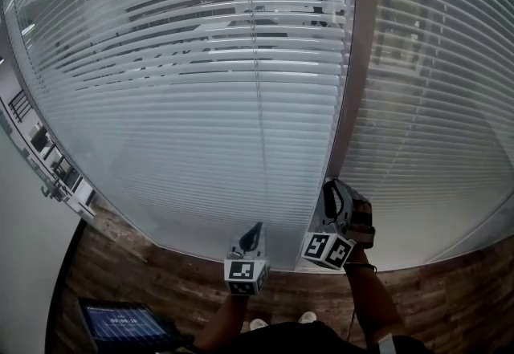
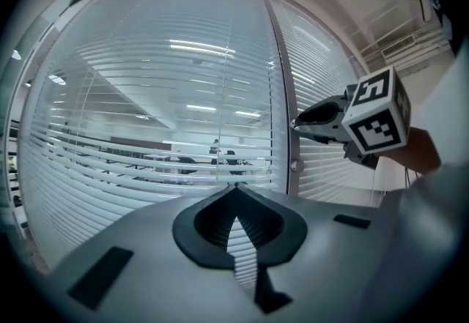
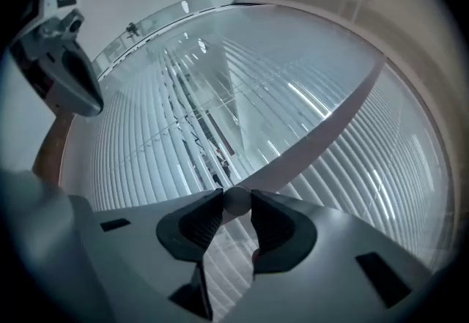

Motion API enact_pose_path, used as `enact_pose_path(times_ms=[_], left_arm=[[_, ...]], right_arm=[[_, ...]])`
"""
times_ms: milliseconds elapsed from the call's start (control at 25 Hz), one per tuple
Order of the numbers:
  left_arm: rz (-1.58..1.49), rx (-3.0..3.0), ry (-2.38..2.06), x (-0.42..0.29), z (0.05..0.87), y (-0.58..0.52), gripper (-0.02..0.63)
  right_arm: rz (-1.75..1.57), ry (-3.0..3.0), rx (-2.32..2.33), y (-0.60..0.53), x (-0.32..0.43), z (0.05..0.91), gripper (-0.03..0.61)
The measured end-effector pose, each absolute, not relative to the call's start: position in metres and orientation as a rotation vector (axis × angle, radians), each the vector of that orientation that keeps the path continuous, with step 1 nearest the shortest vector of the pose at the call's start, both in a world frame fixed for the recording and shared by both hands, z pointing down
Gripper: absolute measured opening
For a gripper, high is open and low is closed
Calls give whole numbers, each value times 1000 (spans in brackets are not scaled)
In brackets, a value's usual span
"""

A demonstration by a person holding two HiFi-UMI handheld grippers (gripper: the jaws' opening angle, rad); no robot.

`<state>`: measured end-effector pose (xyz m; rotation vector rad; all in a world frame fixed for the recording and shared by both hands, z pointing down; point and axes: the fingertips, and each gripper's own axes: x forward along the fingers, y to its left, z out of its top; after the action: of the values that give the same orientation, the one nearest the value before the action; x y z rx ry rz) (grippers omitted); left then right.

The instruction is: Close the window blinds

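Note:
White slatted blinds hang behind glass, with slats still tilted enough to show the office beyond. A grey upright post splits them from a second blind. My right gripper points at this post, rolled onto its side. In the right gripper view its jaws pinch a small round knob on the post. My left gripper hovers to the left before the blinds; its tips meet with nothing in them. The left gripper view shows the right gripper at the post, above another small knob.
Wood-look floor runs along the base of the glass. A lit screen sits low at the left. A white wall closes the left side. Desks and seated people show through the slats.

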<state>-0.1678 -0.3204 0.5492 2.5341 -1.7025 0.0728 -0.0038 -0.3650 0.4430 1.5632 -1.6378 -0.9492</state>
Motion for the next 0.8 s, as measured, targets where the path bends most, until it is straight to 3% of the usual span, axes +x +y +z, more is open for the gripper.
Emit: enact_pose_path(times_ms=[200,360,560,760,800], left_arm=[[62,2533,-1699,-168,545,-320,0],[61,2537,-1690,-167,550,-321,0],[79,2550,-1681,-161,548,-319,0],[88,2563,-1672,-158,549,-317,0],[87,2564,-1671,-158,551,-315,0]], right_arm=[[-978,-1675,1610,-359,-4,445,123],[-667,-2104,1819,-349,-2,442,164],[-6,-2497,2116,-360,12,441,166],[147,-2546,2207,-366,15,441,158],[143,-2551,2218,-365,16,440,127]])
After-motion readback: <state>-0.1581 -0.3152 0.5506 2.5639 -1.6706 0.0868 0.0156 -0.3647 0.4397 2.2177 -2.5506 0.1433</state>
